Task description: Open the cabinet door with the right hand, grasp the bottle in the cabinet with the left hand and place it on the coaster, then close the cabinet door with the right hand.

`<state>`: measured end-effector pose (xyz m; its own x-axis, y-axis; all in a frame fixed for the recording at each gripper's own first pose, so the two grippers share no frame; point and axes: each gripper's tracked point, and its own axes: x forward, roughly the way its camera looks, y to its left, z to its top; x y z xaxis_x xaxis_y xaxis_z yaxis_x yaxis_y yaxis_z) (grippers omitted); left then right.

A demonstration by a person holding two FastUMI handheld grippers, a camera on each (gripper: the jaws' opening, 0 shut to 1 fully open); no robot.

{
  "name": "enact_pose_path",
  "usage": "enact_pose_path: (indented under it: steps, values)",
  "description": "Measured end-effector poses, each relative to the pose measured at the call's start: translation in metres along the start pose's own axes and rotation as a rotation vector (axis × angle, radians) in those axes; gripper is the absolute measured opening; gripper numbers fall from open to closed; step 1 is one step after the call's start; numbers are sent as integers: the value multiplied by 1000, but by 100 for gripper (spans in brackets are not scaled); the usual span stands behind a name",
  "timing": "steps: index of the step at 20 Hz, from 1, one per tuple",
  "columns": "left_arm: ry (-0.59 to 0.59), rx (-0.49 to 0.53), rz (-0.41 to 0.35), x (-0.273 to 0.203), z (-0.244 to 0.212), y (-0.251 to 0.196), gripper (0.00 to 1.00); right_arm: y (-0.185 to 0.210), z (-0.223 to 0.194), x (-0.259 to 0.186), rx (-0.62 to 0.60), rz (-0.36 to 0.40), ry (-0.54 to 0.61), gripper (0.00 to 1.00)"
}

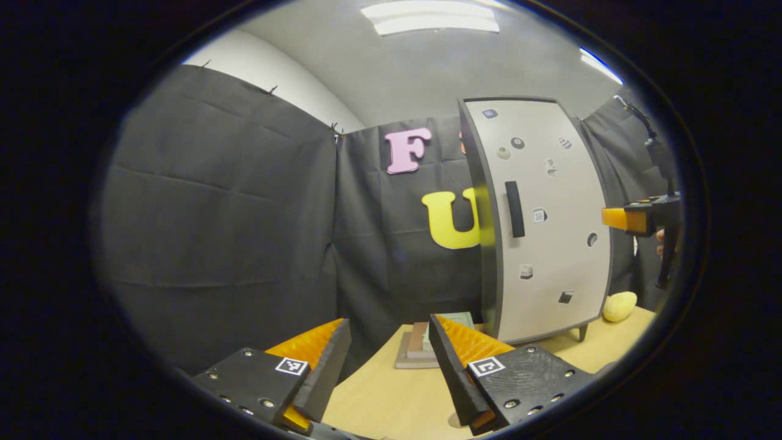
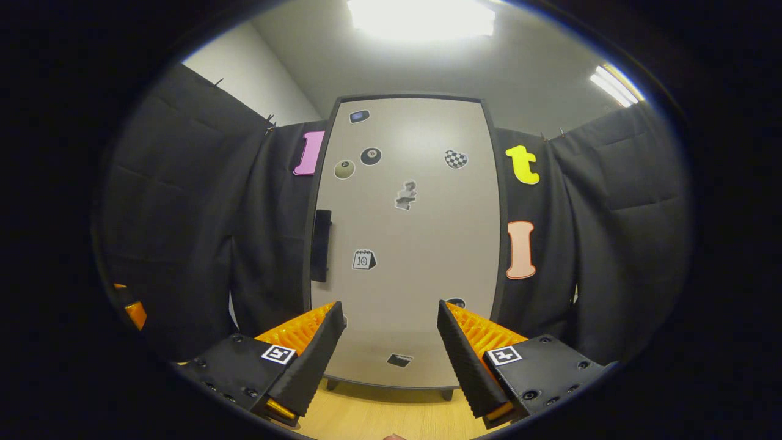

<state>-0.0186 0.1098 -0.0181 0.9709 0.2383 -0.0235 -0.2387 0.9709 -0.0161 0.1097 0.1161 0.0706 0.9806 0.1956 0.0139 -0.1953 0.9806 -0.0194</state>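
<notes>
The cabinet (image 1: 544,220) stands on the table (image 1: 391,397), a coaster (image 1: 421,348) left of it, a sponge (image 1: 619,305) right.

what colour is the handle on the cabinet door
The handle is black, against the pale grey cabinet door; the right gripper view shows it best.

The cabinet (image 2: 406,244) is standing upright on short dark legs on the light wooden tabletop, and its door (image 1: 547,220) is sitting fully shut, flush in a dark frame. The door is pale grey, dotted with small stickers, and a dark vertical handle (image 2: 321,245) is showing near its left edge at about mid-height. In the right gripper view the door is facing the camera almost square-on; in the left gripper view it is being seen at an angle from the left. To the cabinet's left, a flat square coaster (image 1: 421,348) is lying on the tabletop close to the cabinet's front corner, looking like stacked layers, though its details are too blurred to tell.
</notes>
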Motion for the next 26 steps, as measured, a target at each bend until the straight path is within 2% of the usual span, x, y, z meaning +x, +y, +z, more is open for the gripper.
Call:
enact_pose_path:
  steps: [2, 8, 9, 10, 12, 17, 18, 21, 22, 24, 25, 26]
  values:
    - [2, -7, 21, 1, -3, 13, 77, 11, 10, 14, -3, 7, -17, 98]
    - [21, -11, 78, 1, -16, 51, 77, 52, 41, 54, -18, 51, -67, 98]
    - [25, -13, 87, 0, -17, 57, 80, 58, 43, 62, -22, 54, -67, 98]
    - [28, -14, 96, 2, -19, 64, 77, 66, 44, 70, -17, 63, -62, 98]
    - [31, -18, 115, 2, -23, 77, 80, 79, 44, 84, -1, 77, -40, 98]
    - [49, -33, 155, 9, -34, 106, 77, 104, 48, 126, -8, 73, -27, 98]
    - [54, -36, 163, 8, -38, 111, 80, 107, 47, 133, -9, 66, -19, 97]
    - [56, -46, 194, 5, -45, 133, 80, 117, 47, 156, -3, 56, -10, 97]
    - [59, -50, 202, 5, -47, 138, 77, 119, 46, 163, -7, 51, -3, 97]
    - [66, -57, 216, 6, -51, 149, 80, 124, 40, 175, 7, 50, 25, 88]
    - [69, -61, 221, 6, -52, 154, 80, 125, 35, 180, 28, 41, 50, 87]
    - [68, -67, 223, 6, -53, 158, 80, 127, 30, 185, 49, 45, 77, 80]
